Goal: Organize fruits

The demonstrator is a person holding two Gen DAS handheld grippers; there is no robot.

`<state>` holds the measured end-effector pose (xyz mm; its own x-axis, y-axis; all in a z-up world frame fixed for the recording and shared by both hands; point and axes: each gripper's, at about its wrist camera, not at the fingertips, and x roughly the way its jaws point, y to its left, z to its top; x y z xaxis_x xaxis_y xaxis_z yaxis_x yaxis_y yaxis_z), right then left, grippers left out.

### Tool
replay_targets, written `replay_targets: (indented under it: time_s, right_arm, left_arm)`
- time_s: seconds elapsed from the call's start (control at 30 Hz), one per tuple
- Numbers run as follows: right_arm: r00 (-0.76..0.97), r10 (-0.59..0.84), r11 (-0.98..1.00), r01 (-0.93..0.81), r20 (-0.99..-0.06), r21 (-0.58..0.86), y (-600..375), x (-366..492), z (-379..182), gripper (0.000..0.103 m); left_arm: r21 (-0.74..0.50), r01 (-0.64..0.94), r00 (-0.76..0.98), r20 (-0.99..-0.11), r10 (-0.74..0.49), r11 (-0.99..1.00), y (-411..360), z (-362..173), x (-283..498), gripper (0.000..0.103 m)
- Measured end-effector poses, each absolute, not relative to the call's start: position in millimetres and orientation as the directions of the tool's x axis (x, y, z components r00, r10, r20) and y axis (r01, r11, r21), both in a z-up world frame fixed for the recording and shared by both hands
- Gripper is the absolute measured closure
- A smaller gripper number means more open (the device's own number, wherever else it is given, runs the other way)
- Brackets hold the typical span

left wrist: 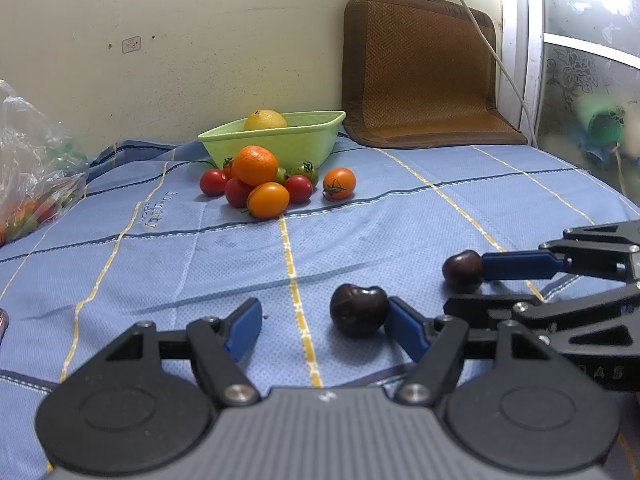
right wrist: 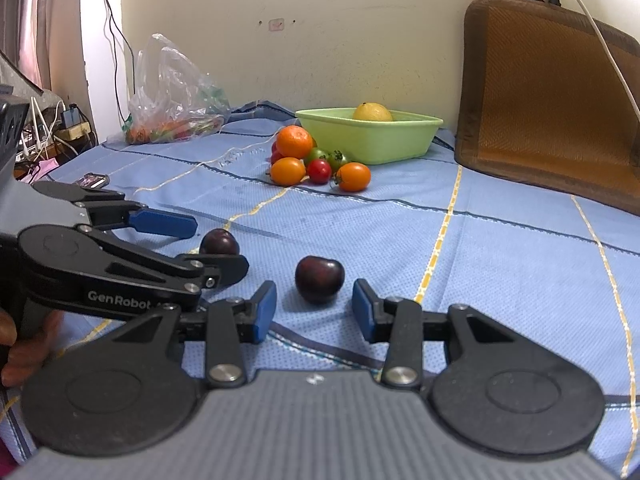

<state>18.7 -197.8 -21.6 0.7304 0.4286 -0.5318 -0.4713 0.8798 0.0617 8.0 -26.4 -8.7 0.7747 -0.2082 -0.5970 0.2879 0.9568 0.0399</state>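
Observation:
Two dark cherries lie on the blue cloth. In the left wrist view my left gripper (left wrist: pixel 324 326) is open, with one cherry (left wrist: pixel 359 310) between its fingers, touching the right pad. The second cherry (left wrist: pixel 462 270) sits at the tip of my right gripper, which comes in from the right. In the right wrist view my right gripper (right wrist: pixel 314 312) is open around that cherry (right wrist: pixel 319 279), with gaps on both sides. The other cherry (right wrist: pixel 219 243) lies within the left gripper. A green basin (left wrist: pixel 276 136) holding a yellow citrus (left wrist: pixel 265 119) stands at the back.
A pile of cherry tomatoes and a mandarin (left wrist: pixel 256 165) lies before the basin. A clear plastic bag of produce (right wrist: pixel 176 96) lies at the back left. A brown woven mat (left wrist: pixel 424 68) leans on the wall at the right, with a white cable (left wrist: pixel 492 44) across it.

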Motion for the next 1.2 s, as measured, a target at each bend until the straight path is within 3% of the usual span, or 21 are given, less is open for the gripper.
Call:
replay_targets:
  time_s: [0.27, 0.37, 0.43, 0.53, 0.6, 1.07, 1.2]
  right_arm:
    - [0.728, 0.43, 0.877, -0.478, -0.533, 0.055, -198, 21, -22, 0.058]
    - [0.729, 0.429, 0.877, -0.477, -0.533, 0.053, -198, 22, -21, 0.059]
    - [0.73, 0.428, 0.877, -0.479, -0.532, 0.049, -197, 22, -21, 0.075]
    - [0.732, 0.427, 0.877, -0.479, -0.531, 0.046, -197, 22, -21, 0.075]
    - [0.732, 0.43, 0.876, -0.48, -0.529, 0.047, -197, 23, -20, 0.075]
    - [0.72, 0.476, 0.87, -0.467, -0.504, 0.155, -212, 50, -5, 0.075]
    - [0.735, 0.479, 0.868, -0.476, -0.48, 0.138, -210, 75, 9, 0.075]
  left_arm:
    - [0.034, 0.282, 0.774, -0.599, -0.207, 0.959, -26, -9, 9, 0.033]
    - [0.034, 0.292, 0.774, -0.595, -0.215, 0.956, -27, -8, 8, 0.039]
    - [0.038, 0.309, 0.775, -0.589, -0.228, 0.95, -29, -8, 6, 0.051]
    - [0.047, 0.339, 0.777, -0.578, -0.251, 0.94, -33, -7, 3, 0.069]
    - [0.034, 0.354, 0.772, -0.575, -0.272, 0.935, -32, -7, 3, 0.073]
    - [-0.105, 0.36, 0.753, -0.554, -0.355, 0.927, -10, 9, 22, 0.074]
    - [-0.034, 0.354, 0.791, -0.523, -0.318, 0.935, -9, 34, 52, 0.074]
